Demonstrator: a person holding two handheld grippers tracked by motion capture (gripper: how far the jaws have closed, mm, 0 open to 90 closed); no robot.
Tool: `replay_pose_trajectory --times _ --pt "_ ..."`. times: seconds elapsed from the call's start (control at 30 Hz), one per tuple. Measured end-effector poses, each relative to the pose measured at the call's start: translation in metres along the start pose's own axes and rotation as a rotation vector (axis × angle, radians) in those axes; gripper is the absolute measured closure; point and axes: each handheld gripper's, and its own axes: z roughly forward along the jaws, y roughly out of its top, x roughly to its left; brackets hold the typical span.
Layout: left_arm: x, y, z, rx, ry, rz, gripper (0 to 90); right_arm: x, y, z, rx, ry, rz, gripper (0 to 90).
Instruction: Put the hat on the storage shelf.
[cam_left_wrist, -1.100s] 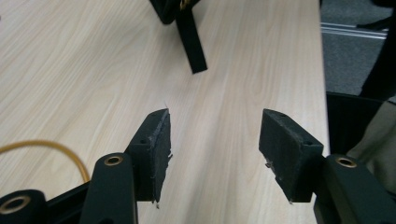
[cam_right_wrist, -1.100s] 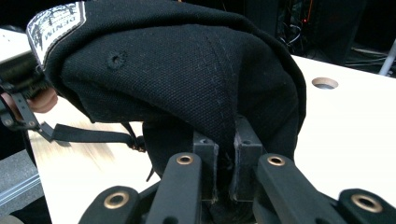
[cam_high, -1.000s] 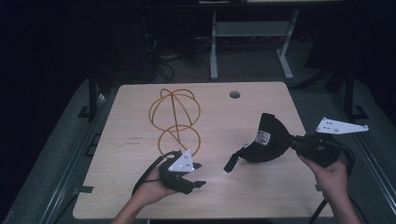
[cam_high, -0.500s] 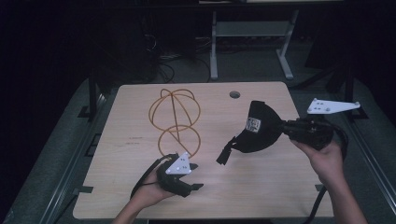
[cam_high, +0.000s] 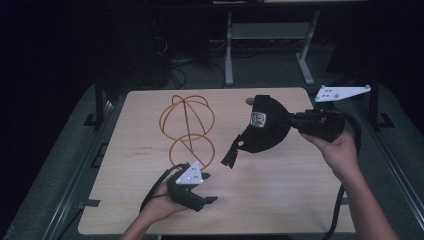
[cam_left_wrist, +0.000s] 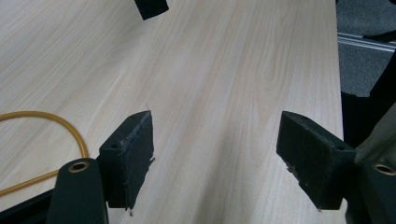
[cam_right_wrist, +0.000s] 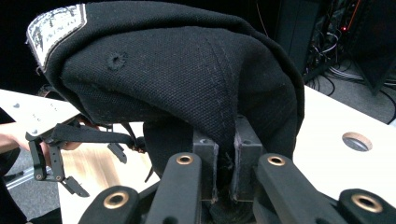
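Pinching a black cap (cam_high: 265, 131) in the right tool (cam_high: 296, 121), lifted over the desk (cam_high: 300, 190) toward its right edge. Resting low near the front edge — left tool (cam_high: 207, 189), jaws spread, just near of a wire frame (cam_high: 187, 131); bare wood between.

High view overlooks the table (cam_high: 280, 200); gripper views sit close.

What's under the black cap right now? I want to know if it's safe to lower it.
Under the lifted black cap, held by the right claw, lies bare wooden table; its strap dangles there. The spot directly beneath is partly hidden.
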Motion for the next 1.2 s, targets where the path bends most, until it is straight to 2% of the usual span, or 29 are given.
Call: replay_pose_trajectory --times 0.3,0.63,0.83,1.1,1.2 --pt "0.001 0.000 0.000 -0.006 0.007 -0.004 23.0 -0.001 0.013 0.006 -0.003 0.015 -0.004 82.9" --pt "0.000 0.000 0.003 0.009 -0.009 -0.005 22.8 0.006 0.040 0.019 0.006 0.040 -0.036 82.9" --pt "0.002 -0.001 0.001 0.001 -0.012 -0.008 23.0 0.017 0.059 0.029 0.016 0.058 -0.070 82.8" --pt "0.001 -0.001 0.002 0.002 -0.017 -0.008 23.5 0.029 0.086 0.054 0.051 0.080 -0.119 82.8" --pt "0.003 -0.002 0.002 0.004 -0.010 -0.011 23.5 0.033 0.099 0.065 0.086 0.071 -0.147 82.7"
